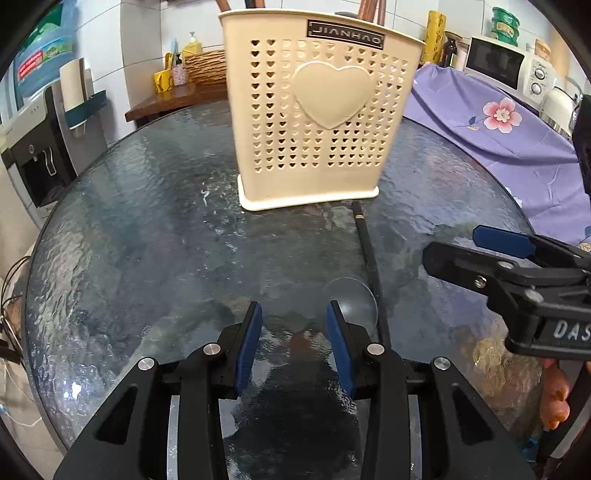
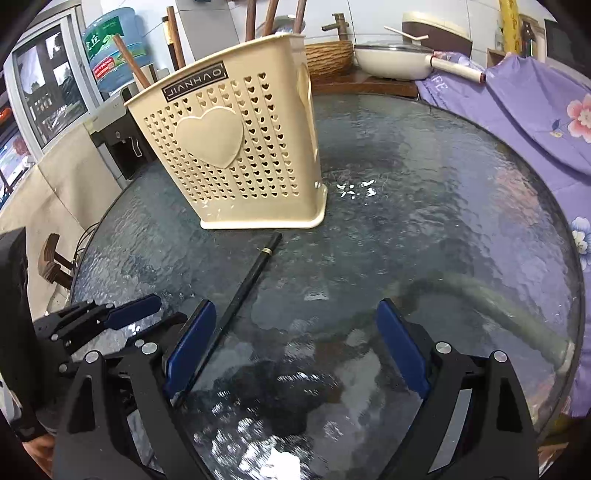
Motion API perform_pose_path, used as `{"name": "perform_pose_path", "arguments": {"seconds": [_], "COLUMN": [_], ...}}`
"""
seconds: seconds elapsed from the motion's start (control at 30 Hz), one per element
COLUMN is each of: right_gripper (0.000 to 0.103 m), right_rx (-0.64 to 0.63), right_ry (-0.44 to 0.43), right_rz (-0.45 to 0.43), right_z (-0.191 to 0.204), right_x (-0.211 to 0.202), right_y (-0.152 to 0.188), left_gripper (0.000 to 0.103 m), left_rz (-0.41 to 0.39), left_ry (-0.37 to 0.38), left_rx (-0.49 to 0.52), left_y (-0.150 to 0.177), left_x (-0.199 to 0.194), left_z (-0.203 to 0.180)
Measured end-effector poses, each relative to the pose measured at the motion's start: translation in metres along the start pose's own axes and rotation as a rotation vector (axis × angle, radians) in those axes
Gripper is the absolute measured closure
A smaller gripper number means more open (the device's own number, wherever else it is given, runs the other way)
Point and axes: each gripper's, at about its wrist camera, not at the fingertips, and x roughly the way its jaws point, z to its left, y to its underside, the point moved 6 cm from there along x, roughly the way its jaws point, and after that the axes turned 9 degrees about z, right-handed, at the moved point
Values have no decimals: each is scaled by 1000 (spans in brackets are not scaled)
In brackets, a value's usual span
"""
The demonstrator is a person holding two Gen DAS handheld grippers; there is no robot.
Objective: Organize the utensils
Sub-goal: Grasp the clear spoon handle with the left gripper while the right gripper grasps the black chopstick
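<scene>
A cream perforated utensil holder (image 1: 314, 122) (image 2: 236, 155) with a raised heart stands upright on the round glass table (image 1: 147, 240) (image 2: 443, 221). Several brown wooden chopsticks (image 2: 273, 14) stick out of its top. One black chopstick (image 1: 369, 266) (image 2: 243, 288) lies flat on the glass in front of the holder. My left gripper (image 1: 295, 325) (image 2: 155, 315) is open and empty, with the chopstick just to its right. My right gripper (image 2: 295, 310) (image 1: 461, 251) stands wide open low over the table. The chopstick runs between its fingers, close beside the left pad (image 2: 192, 343).
A purple floral cloth (image 1: 517, 129) (image 2: 535, 92) covers the table's right side. Behind stand a water dispenser (image 1: 33, 147), a microwave (image 1: 506, 66), a white pan (image 2: 391, 59) and a wicker basket (image 2: 328, 55) on a wooden counter.
</scene>
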Motion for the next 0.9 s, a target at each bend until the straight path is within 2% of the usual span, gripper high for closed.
{"name": "perform_pose_path", "arguments": {"seconds": [0.13,0.2,0.23,0.3,0.47,0.53,0.6,0.67,0.77,0.9], "right_gripper": [16,33,37,50,53,62,76,82,86,92], "right_rx": [-17,-50,-60,-55,-72,-97,-155,-176,-186,-202], "right_ry": [47,90,102,98,122,137,166,146,130,114], "right_rz": [30,47,59,84,106,110,112,125,140,156], "right_z": [7,14,18,22,37,43,50,52,45,29], "right_x": [14,22,27,36,50,52,52,52,48,42], "right_y": [-11,-15,-17,-19,-25,-25,-25,-24,-23,-18], "left_gripper": [67,67,67,67,67,67,67,67,67,59], "left_rz": [1,0,1,4,6,6,6,7,4,-12], "left_ry": [-12,-22,-17,-13,-5,0,8,15,38,58], "left_rx": [8,7,1,-5,-12,-17,-23,-26,-33,-29], "left_y": [1,1,2,3,4,5,6,7,9,8], "left_x": [0,-1,-1,-2,-3,-4,-5,-6,-10,-16], "left_z": [1,4,4,7,12,13,14,13,12,6]}}
